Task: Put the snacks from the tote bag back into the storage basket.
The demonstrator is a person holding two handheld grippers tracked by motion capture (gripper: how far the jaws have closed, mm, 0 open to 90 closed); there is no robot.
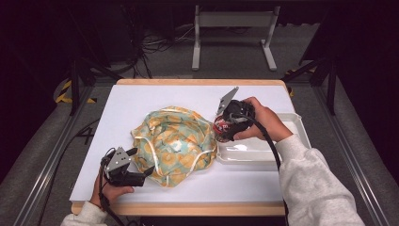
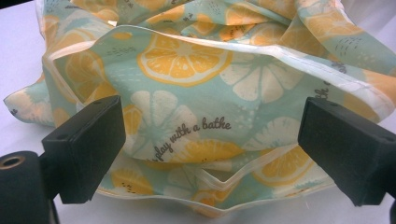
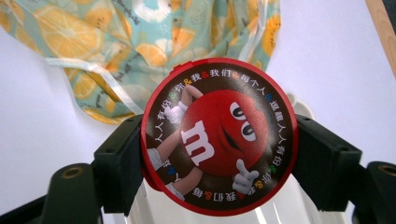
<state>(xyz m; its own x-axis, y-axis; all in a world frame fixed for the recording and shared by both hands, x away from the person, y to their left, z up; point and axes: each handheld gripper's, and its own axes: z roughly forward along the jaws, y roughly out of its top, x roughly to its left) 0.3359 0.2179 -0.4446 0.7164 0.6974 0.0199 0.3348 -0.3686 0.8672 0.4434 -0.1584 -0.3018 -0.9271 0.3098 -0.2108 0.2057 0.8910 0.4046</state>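
A crumpled cloth bag (image 1: 174, 143) printed with lemon slices on pale green lies in the middle of the white tabletop. My left gripper (image 1: 141, 161) sits at its near-left edge, open. In the left gripper view the jaws (image 2: 210, 140) stand wide apart in front of the bag's hemmed opening (image 2: 187, 70), not pressing on it. My right gripper (image 1: 222, 128) is shut on a round red candy tin (image 1: 219, 126), held just above the left end of a white tray (image 1: 254, 153) beside the bag's right side. In the right gripper view both pads grip the tin's rim (image 3: 218, 135), with the bag (image 3: 140, 42) beyond.
The white tray (image 1: 294, 123) lies along the table's right side, with its rim (image 3: 280, 205) under the tin. The tabletop (image 1: 141, 101) has a wooden border (image 1: 188, 208). A metal stand (image 1: 233, 33) and cables lie on the floor behind the table.
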